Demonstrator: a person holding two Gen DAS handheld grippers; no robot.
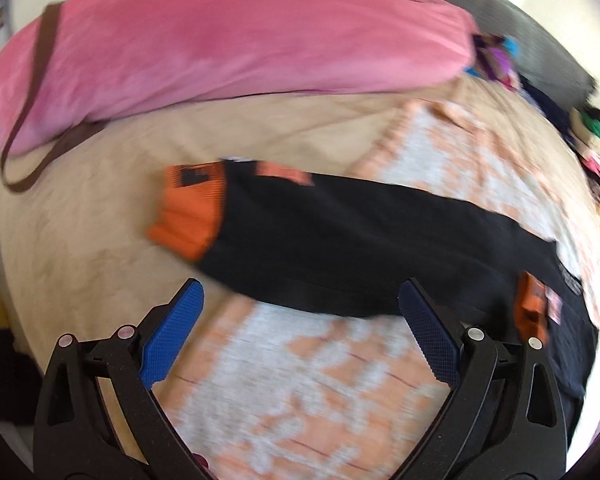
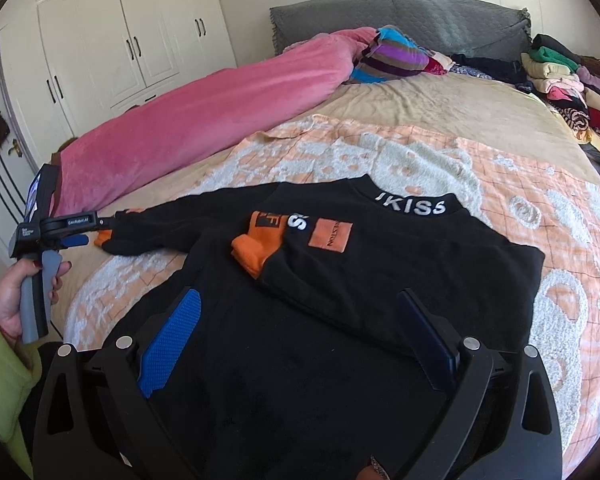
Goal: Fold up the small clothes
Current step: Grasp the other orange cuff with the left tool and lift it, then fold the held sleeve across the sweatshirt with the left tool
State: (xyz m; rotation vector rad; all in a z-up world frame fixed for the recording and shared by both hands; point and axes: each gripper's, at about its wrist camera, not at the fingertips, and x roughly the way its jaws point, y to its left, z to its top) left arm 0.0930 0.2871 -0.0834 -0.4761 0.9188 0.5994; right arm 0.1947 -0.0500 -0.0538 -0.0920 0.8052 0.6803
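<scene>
A small black sweatshirt [image 2: 340,288] with orange cuffs and white lettering lies flat on the bed. Its right sleeve is folded across the chest, orange cuff [image 2: 256,248] on top. Its left sleeve [image 1: 340,248] stretches out sideways, ending in an orange cuff [image 1: 188,212]. My left gripper [image 1: 300,320] is open and empty just in front of that sleeve; it also shows in the right wrist view [image 2: 88,236] beside the cuff. My right gripper [image 2: 300,328] is open and empty above the sweatshirt's lower body.
A peach and white patterned blanket [image 2: 540,216] covers the bed under the sweatshirt. A long pink rolled duvet [image 2: 204,120] lies along the far left side. Stacked folded clothes [image 2: 568,80] sit at the right by the grey headboard [image 2: 420,16]. White wardrobes [image 2: 112,48] stand behind.
</scene>
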